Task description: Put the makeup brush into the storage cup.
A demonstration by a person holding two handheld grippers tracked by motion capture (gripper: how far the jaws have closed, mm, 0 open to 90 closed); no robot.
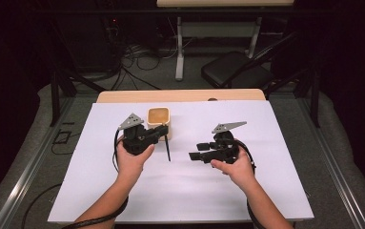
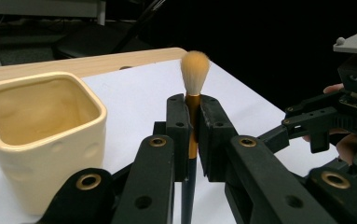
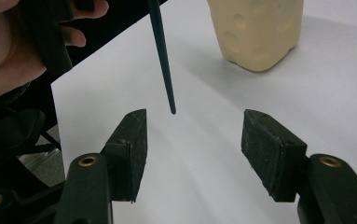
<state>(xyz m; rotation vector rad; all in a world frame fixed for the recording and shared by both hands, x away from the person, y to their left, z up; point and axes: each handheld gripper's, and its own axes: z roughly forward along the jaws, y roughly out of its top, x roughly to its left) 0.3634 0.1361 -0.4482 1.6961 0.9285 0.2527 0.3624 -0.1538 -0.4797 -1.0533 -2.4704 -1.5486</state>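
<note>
A brush with tan bristles (image 2: 195, 70), a gold ferrule and a thin dark handle (image 1: 167, 149) stands nearly upright, bristles up. My left gripper (image 2: 194, 112) is shut on it just below the bristles. The handle's pointed tip (image 3: 171, 109) hangs just above the white sheet. A cream square cup (image 1: 158, 117) stands right behind the left gripper (image 1: 162, 130), empty inside (image 2: 36, 107). My right gripper (image 3: 195, 144) is open with nothing between its pads, pointing toward the handle tip and the cup (image 3: 255, 32). In the high view the right gripper (image 1: 197, 151) sits right of the brush.
A white sheet (image 1: 185, 191) covers the wooden table (image 1: 180, 95). Beyond the far edge stand a dark folding chair (image 1: 232, 71) and a white table leg (image 1: 179, 52), with cables on the floor (image 1: 137, 62). Bare sheet lies in front of both hands.
</note>
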